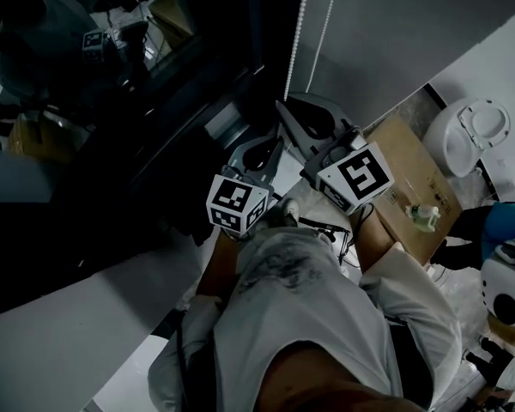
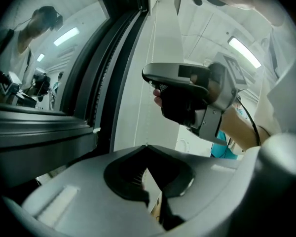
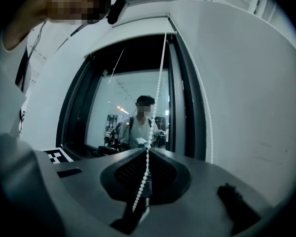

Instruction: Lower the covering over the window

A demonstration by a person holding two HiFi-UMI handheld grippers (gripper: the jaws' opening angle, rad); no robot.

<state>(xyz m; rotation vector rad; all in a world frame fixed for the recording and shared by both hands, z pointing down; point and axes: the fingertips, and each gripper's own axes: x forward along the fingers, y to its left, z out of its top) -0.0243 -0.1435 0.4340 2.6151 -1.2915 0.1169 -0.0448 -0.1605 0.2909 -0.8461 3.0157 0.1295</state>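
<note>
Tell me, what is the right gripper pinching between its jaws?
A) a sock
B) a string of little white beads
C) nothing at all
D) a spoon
B: in the right gripper view, the white bead chain hangs down from above and passes between the jaws of the right gripper, which are closed on it.
</note>
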